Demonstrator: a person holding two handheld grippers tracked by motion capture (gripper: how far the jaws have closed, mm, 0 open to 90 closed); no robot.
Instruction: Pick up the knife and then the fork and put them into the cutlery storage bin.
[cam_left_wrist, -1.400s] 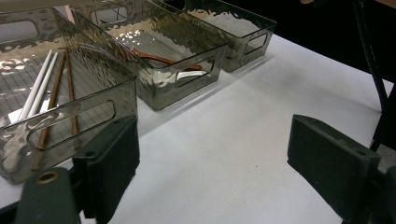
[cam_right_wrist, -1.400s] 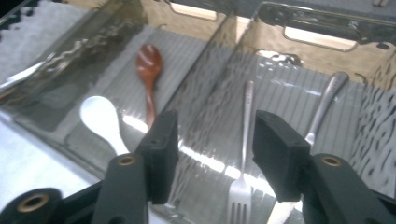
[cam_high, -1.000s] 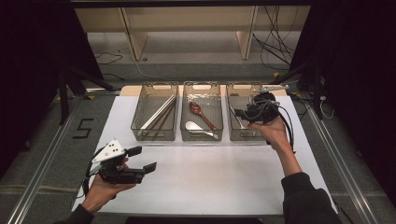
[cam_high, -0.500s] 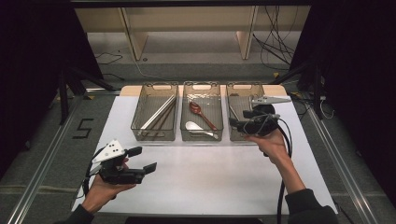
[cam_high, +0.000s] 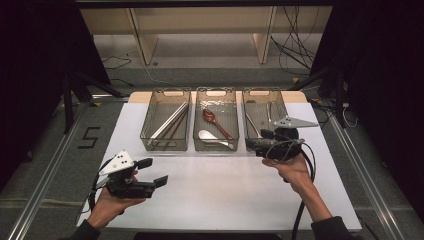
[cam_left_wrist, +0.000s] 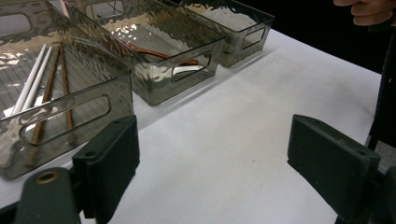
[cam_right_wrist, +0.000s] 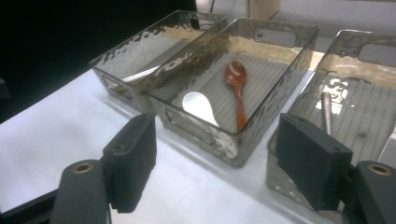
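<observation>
From above, 3 clear bins sit in a row: the middle bin (cam_high: 215, 120) holds a brown spoon (cam_high: 215, 121) and a white spoon (cam_high: 209, 136). Left of it, the chopsticks bin (cam_high: 166, 120). Right of it, the cutlery bin (cam_high: 264, 112), with my right gripper (cam_high: 248, 144) at its near edge.

Left gripper view: my left gripper (cam_left_wrist: 212, 163) gapes empty over the mat, near the chopsticks (cam_left_wrist: 35, 88).

Right gripper view: my jaws have just been opening, nothing between them.

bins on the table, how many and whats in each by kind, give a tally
bins: 3
spoons, middle bin: 2, one brown, one white
chopsticks, left bin: 4, two white, two brown
metal utensils, right bin: about 2, hard to tell what kind
total: 3 bins, about 8 utensils
</observation>
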